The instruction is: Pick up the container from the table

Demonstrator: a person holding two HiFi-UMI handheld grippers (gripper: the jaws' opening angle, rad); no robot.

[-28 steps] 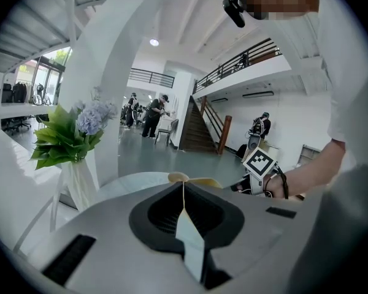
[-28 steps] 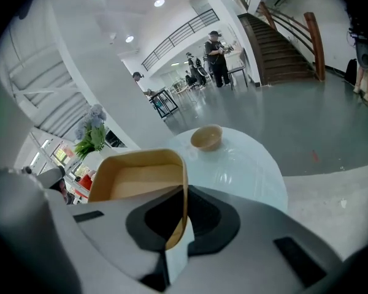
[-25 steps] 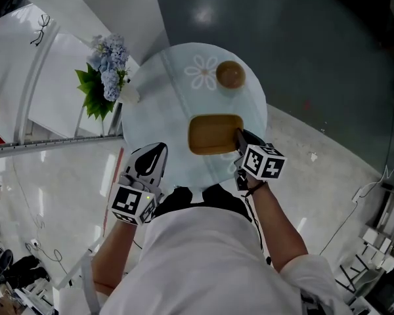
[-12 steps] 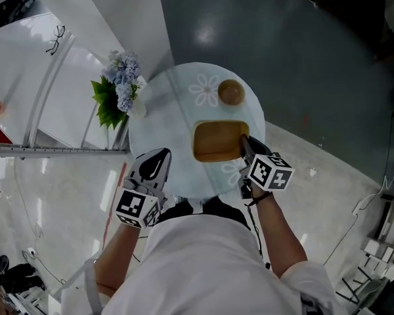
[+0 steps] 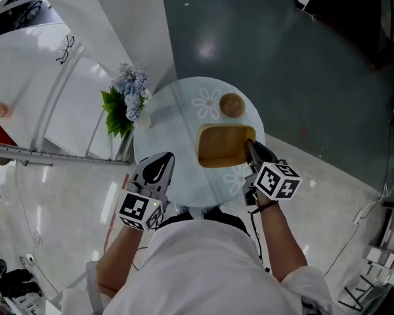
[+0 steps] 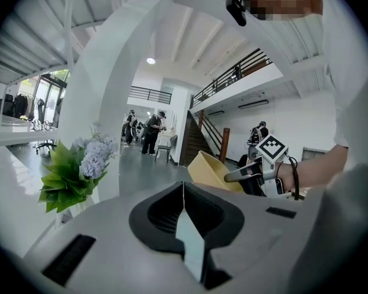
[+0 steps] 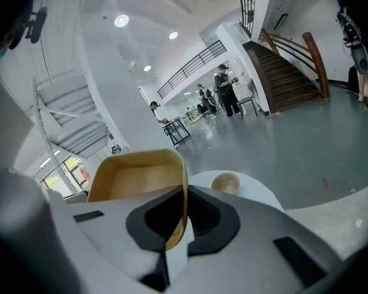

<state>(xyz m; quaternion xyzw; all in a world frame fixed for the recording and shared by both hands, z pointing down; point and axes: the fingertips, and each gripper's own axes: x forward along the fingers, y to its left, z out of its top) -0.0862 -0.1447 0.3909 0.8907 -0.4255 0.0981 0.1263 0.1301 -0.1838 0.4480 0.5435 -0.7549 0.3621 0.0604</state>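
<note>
Holding yellow container by its right wall w/ right gripper, jaws pinched on it.
Container tilted, up off round table; left gripper near-left, jaws together, empty.

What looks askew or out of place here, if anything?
The yellow container hangs tilted, pinched by one wall only in the right gripper, above the table. It looks empty; nothing is spilled.
</note>
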